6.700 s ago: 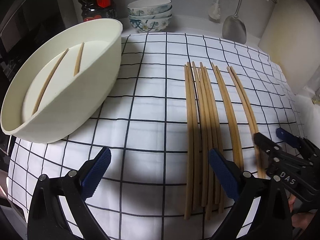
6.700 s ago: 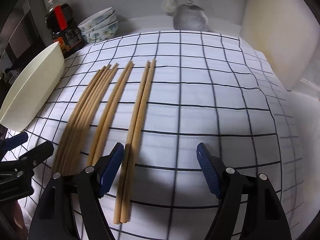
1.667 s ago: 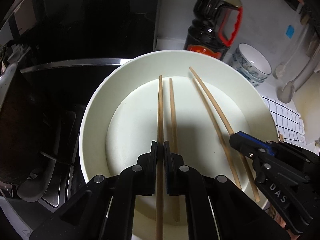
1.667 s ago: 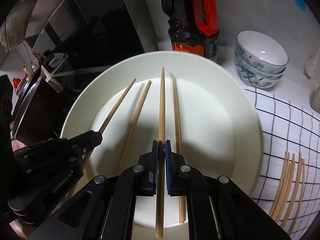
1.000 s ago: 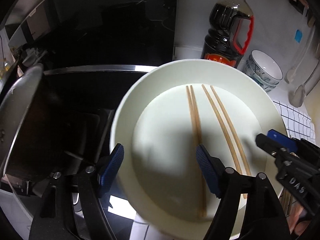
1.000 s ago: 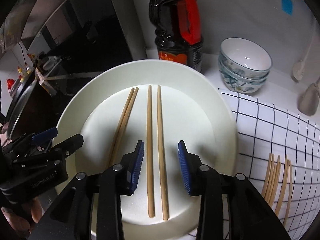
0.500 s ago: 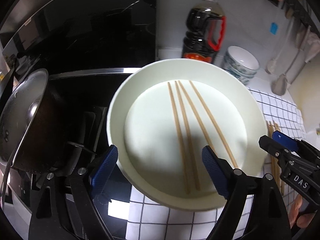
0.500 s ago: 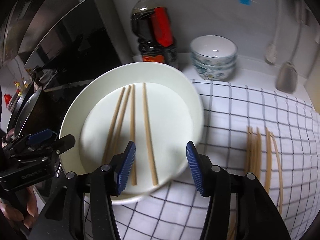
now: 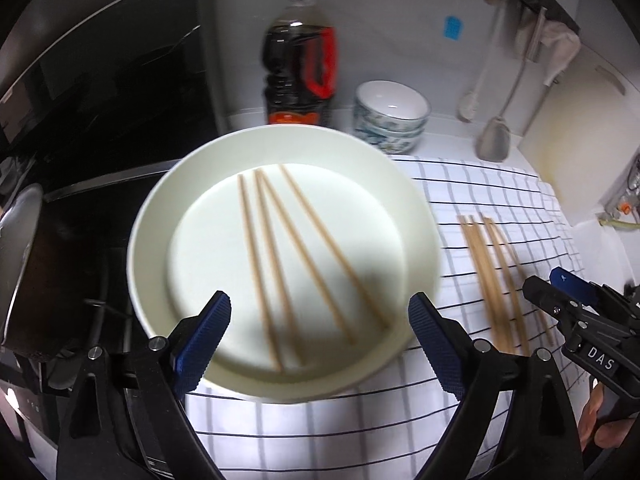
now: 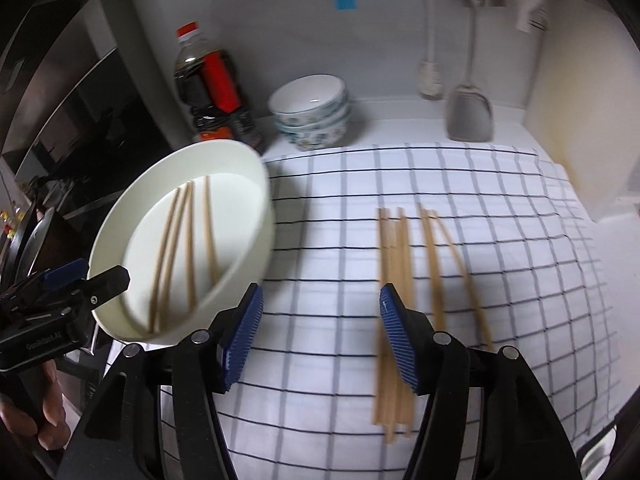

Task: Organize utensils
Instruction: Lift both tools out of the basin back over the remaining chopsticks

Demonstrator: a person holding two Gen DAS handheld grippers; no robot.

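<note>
Both grippers have pulled back from the cream bowl since half a second ago, so more of the checked cloth now shows under them. Nearest in its own view, the left gripper has its blue pads spread wide with nothing between them, hanging over the near rim of the cream bowl. The right gripper is likewise spread and empty, hovering over the checked cloth with its right pad over the near ends of the loose chopsticks.

Four chopsticks in the bowl lie on its flat bottom, close together at the far side and fanning apart toward the near rim. The bowl sits at the left edge of the cloth, partly overhanging the dark stovetop; a metal pot stands at that view's left edge.

To the right of the bowl, well apart from it, the loose chopsticks lie on the cloth pointing away from the cameras: a tight bundle on the left and two more just to its right, curving outward. They are blurred, so the bundle's count is unclear.

Beyond the cloth's far edge stand a dark sauce bottle with a red cap and a stack of patterned bowls. A spatula hangs against the back wall.
</note>
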